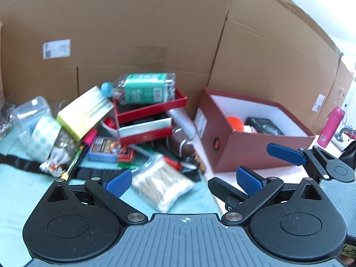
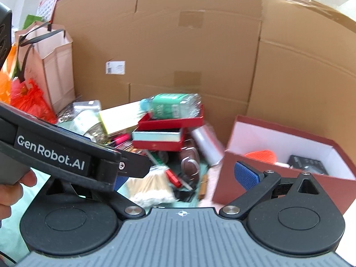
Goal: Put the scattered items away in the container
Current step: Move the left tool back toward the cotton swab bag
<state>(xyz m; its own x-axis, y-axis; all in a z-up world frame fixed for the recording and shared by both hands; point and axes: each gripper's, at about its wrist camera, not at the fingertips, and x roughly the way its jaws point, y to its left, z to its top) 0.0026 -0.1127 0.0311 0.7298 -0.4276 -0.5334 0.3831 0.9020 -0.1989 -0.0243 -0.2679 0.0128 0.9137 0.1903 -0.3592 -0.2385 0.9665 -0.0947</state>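
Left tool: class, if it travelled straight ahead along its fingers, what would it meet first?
Most likely the bag of cotton swabs, lying between and just beyond the open left tool. The red boxes sit farther back. Fisheye depth is uncertain.

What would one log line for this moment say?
left gripper: open, empty | right gripper: open, empty | dark red cardboard box: partly filled | clear cotton-swab bag: outside

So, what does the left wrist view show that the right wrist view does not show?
Only the left wrist view shows the pink bottle at the far right. Only the right wrist view shows the paper bag and a hand. Both show the open left gripper, the open right gripper, the swab bag and the red box.
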